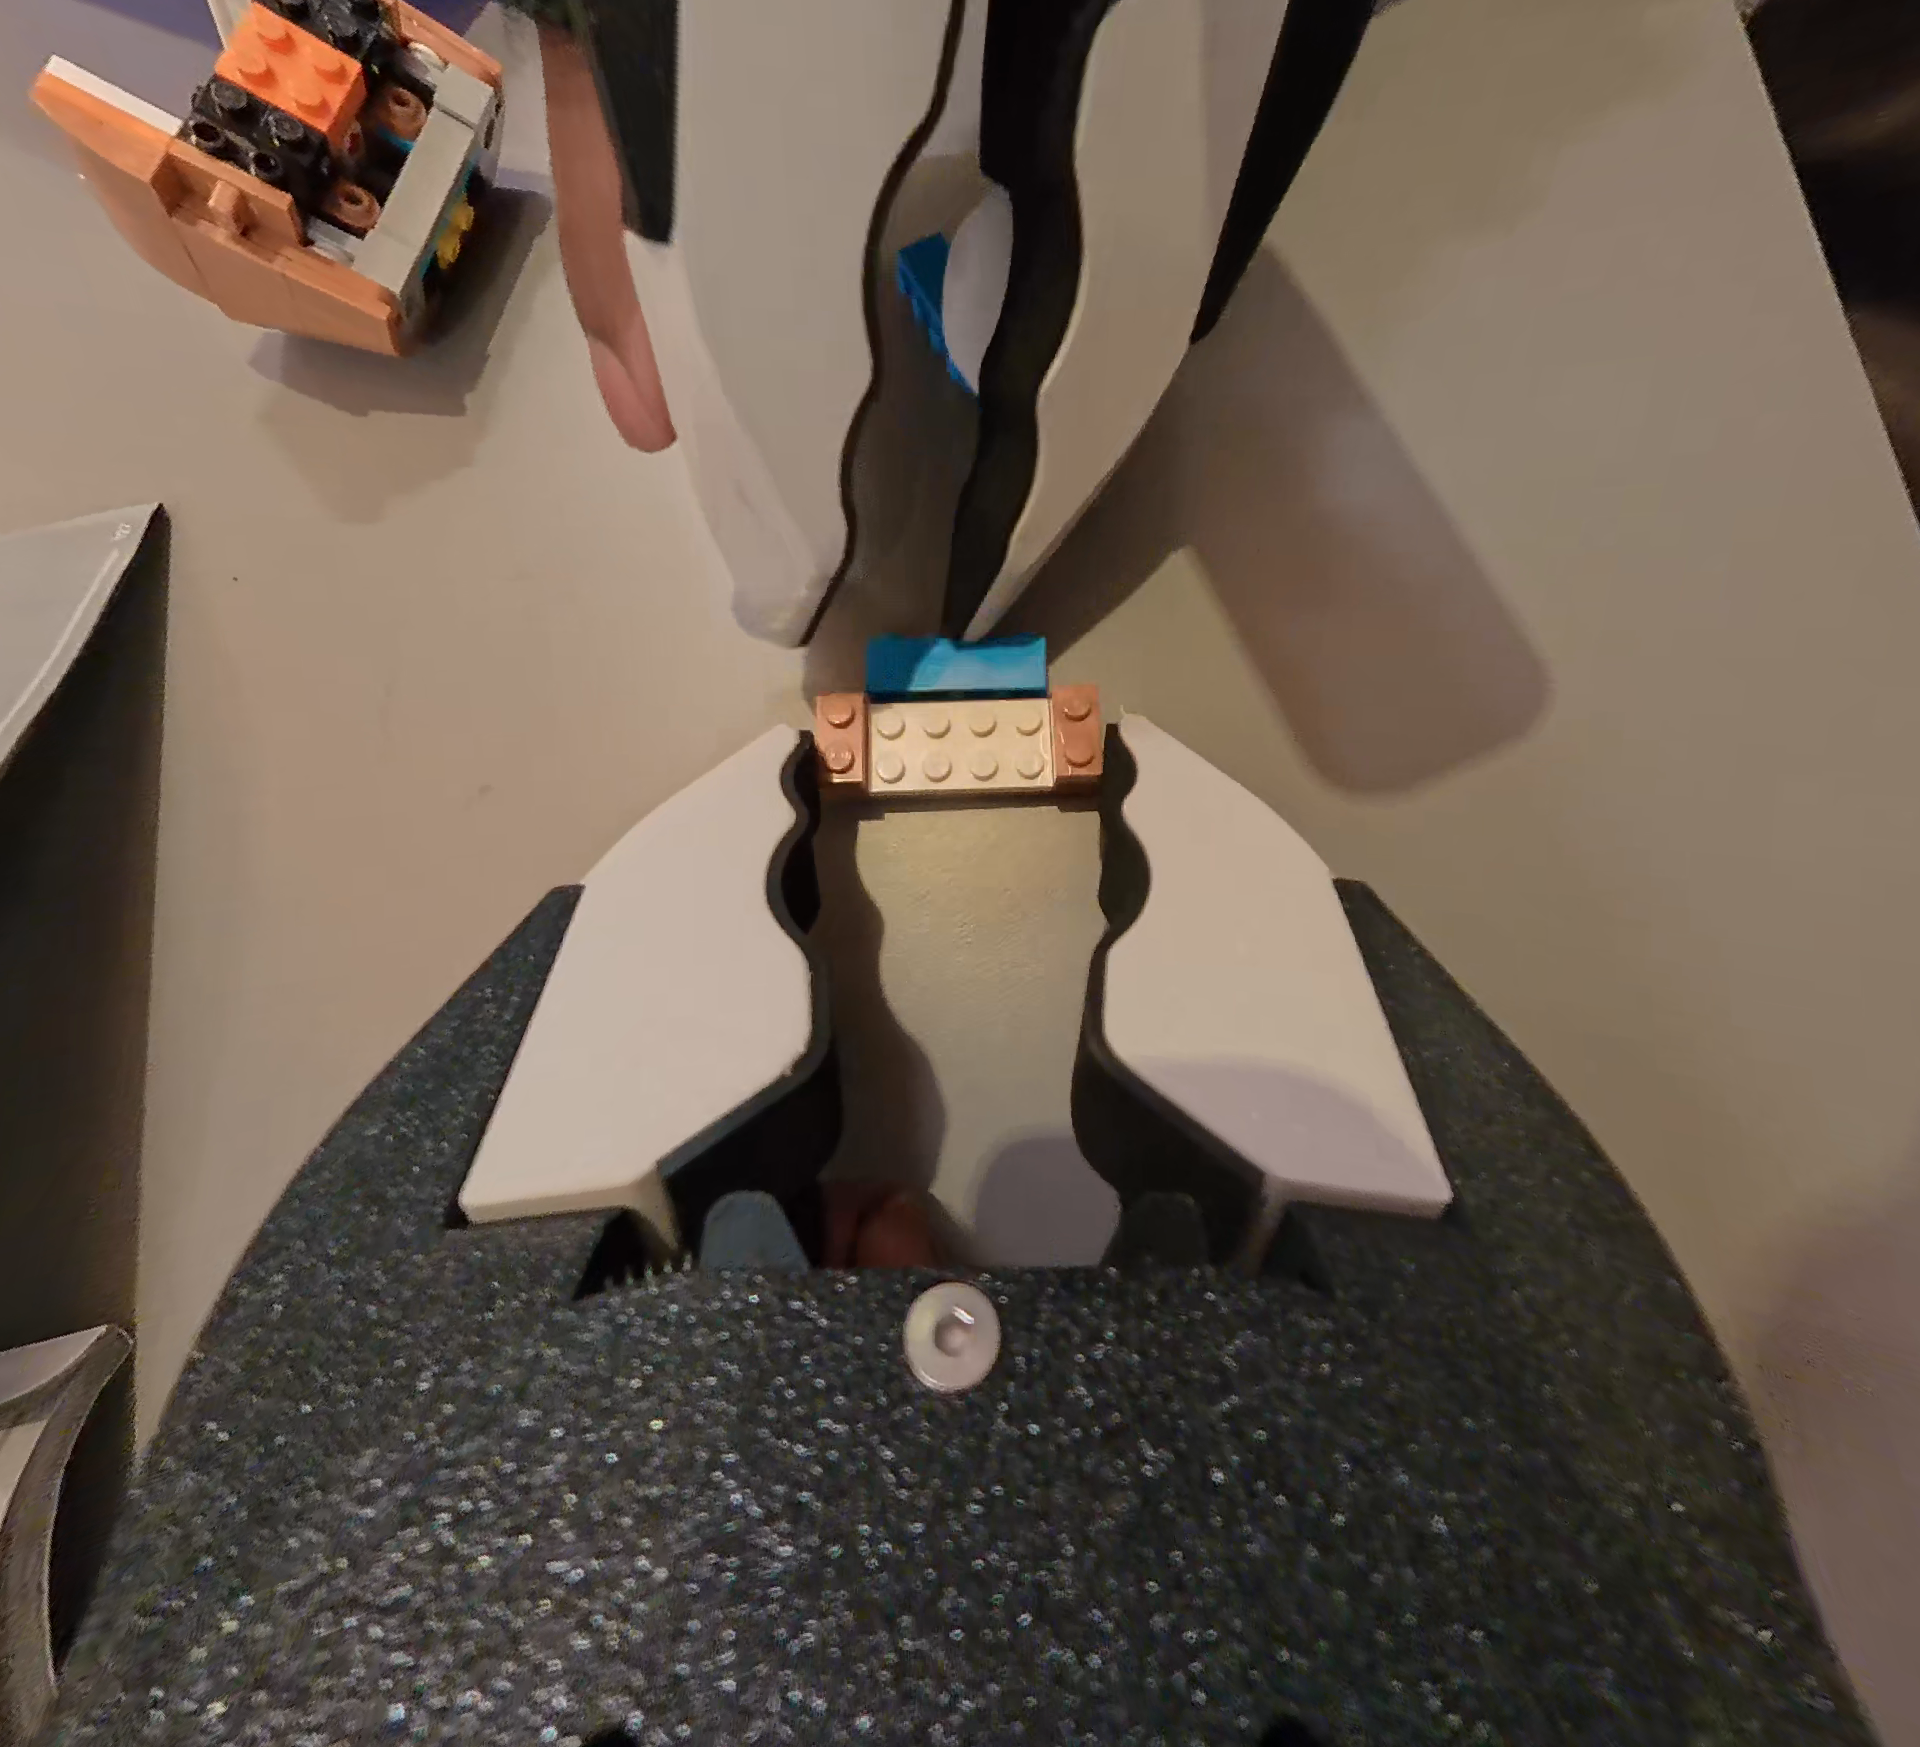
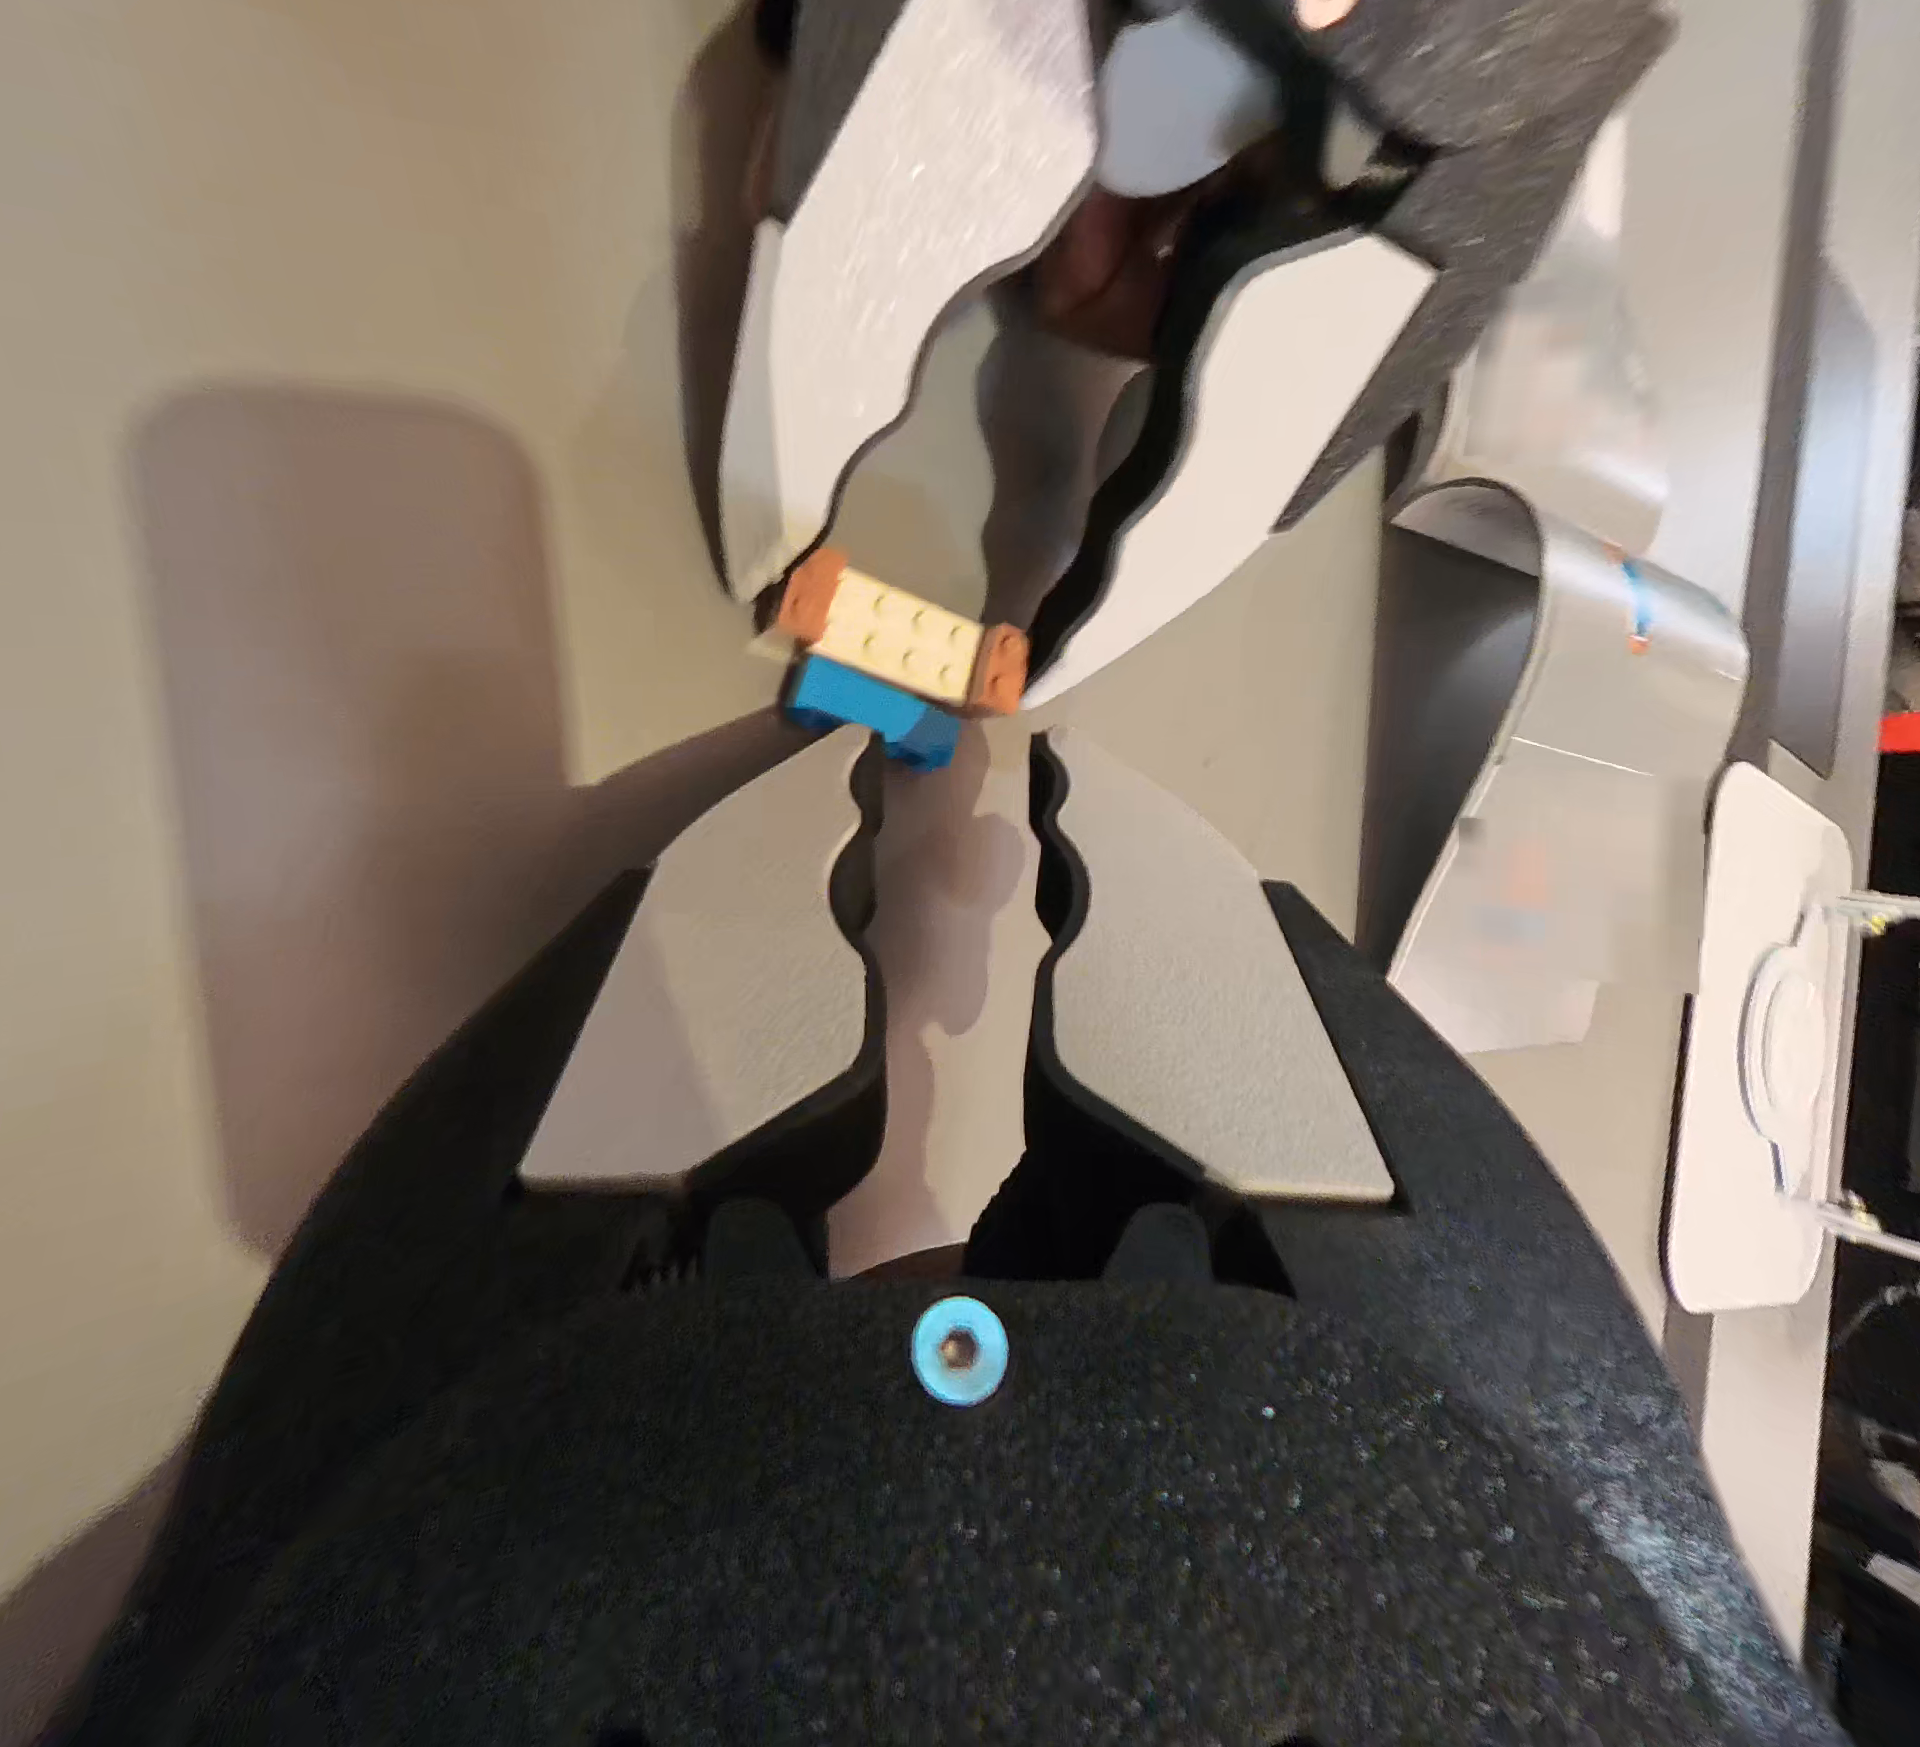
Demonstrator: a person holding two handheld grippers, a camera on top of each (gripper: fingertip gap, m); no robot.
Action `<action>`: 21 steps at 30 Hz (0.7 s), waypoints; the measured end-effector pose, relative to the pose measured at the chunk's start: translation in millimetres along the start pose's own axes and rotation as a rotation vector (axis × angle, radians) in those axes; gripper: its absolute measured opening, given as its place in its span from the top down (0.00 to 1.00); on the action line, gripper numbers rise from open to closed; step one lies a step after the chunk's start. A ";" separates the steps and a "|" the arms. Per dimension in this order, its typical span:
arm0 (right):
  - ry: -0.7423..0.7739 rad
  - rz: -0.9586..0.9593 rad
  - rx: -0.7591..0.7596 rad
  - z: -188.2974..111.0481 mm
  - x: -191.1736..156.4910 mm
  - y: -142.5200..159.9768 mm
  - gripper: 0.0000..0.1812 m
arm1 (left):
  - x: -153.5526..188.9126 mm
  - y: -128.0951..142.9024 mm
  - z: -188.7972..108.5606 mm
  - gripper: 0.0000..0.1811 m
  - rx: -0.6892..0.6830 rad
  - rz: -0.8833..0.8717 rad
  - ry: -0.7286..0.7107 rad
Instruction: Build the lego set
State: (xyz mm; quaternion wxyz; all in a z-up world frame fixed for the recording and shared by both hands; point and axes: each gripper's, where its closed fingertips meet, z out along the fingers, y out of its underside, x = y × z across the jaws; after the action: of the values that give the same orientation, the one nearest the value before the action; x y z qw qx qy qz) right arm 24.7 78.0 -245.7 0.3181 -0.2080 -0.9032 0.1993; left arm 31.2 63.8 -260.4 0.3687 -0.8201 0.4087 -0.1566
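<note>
My left tool [image 1: 956, 741] clamped the small, light, rigid brick assembly [image 1: 956, 747] by its brown ends; my right tool [image 2: 951, 736] stood apart at the blue brick [image 2: 868, 695], which might pop off.

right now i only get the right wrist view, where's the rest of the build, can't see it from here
Observer: The partly built model, orange, black and brown, sits on the table far off to the left in the left wrist view, clear of both grippers.
Operator: anything close to my gripper that i'm missing
Observer: A person's finger hangs beside the right gripper, on the side towards the model.
Operator: is left holding the plate square
Observer: Yes, the left gripper has one fingertip against each brown end of the tan plate, studs facing its camera.
</note>
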 end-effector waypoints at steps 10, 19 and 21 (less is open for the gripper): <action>-0.041 0.167 -0.014 -11.1 -5.5 7.5 0.85 | -0.1 -1.2 -2.0 0.71 0.002 0.002 -0.001; -0.166 0.470 0.005 -3.9 -15.6 4.6 0.81 | -3.2 1.6 -4.3 0.71 -0.010 -0.006 -0.010; -0.183 0.483 -0.013 -0.8 -19.1 6.3 0.78 | -3.1 2.2 -4.1 0.71 -0.012 -0.009 -0.007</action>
State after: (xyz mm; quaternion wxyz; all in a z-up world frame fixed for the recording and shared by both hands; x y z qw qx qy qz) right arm 40.4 73.8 -257.6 0.1771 -0.4008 -0.8537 0.2814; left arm 25.7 63.4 -259.1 0.3646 -0.8247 0.4045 -0.1528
